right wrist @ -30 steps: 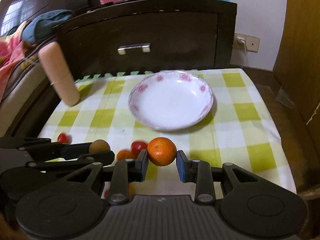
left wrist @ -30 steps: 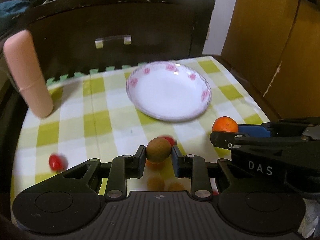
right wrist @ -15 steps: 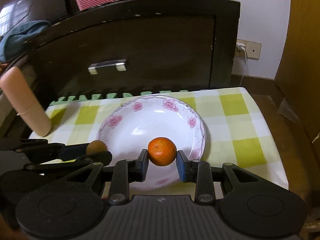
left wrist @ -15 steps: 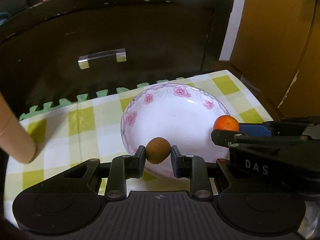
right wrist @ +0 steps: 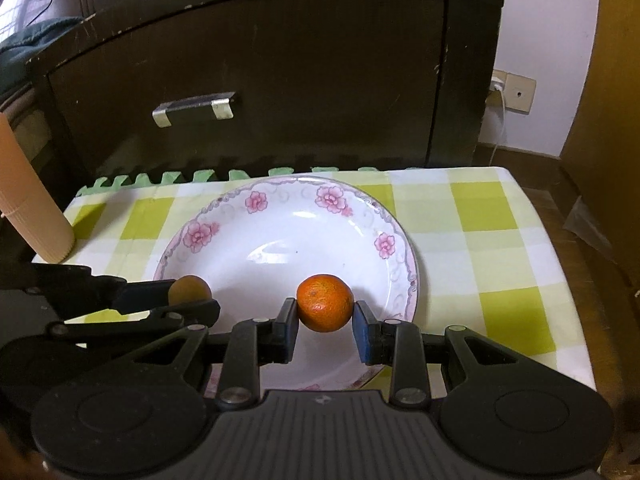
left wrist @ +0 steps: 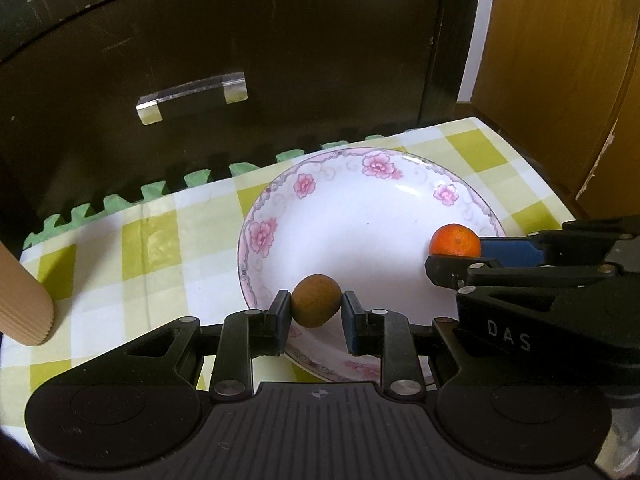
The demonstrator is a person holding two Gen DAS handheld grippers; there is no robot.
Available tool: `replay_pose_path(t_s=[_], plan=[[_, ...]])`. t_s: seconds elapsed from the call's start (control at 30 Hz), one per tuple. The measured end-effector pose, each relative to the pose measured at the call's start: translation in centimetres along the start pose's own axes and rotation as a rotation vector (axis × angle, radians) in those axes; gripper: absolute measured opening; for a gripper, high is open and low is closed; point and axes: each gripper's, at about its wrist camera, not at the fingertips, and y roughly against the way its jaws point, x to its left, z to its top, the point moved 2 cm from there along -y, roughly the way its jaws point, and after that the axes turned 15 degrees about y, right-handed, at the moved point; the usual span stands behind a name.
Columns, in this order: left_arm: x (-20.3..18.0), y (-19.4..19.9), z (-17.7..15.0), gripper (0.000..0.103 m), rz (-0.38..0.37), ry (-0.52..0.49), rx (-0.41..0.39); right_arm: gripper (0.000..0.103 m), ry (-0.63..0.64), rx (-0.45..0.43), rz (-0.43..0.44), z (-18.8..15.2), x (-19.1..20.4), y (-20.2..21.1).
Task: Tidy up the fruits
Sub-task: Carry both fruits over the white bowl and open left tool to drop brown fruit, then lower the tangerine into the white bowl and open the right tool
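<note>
A white plate with pink flowers lies on the green-and-white checked cloth. My left gripper is shut on a small brown round fruit, held over the plate's near left part. My right gripper is shut on an orange tangerine, held over the plate's near right part. From the left wrist view the tangerine and right gripper show at the right. The brown fruit shows at the left of the right wrist view. The plate's bowl holds nothing.
A dark wooden cabinet with a metal handle stands right behind the table. A tall peach ribbed cylinder stands at the left edge. A green foam mat edge lines the back. A wooden panel stands at the right.
Both grippers have moved forward and over the plate with their fruits. The small red and orange fruits on the near cloth have dropped out of view.
</note>
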Motion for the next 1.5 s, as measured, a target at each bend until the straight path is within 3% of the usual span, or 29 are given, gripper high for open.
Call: replay_pose_path(t_s=[1.0,1.13,1.27,1.5], plan=[[0.0,0.2,-0.1,0.039,0.016,-0.021,-0.023,0.032,0.003,0.011,-0.018,-0.3,0.0,-0.9],[0.0,0.6,0.0,0.044,0.021,-0.020,-0.035,0.033,0.001,0.004,-0.022,-0.2,0.0,-0.7],[0.4,1.0,0.1,0.054,0.037,-0.013,-0.047,0.033,0.002,-0.004,-0.027,-0.1,0.0,-0.2],[0.8,2.0,0.2,0.058,0.035,0.000,-0.059,0.035,0.004,-0.024,-0.030,-0.1,0.3,0.9]])
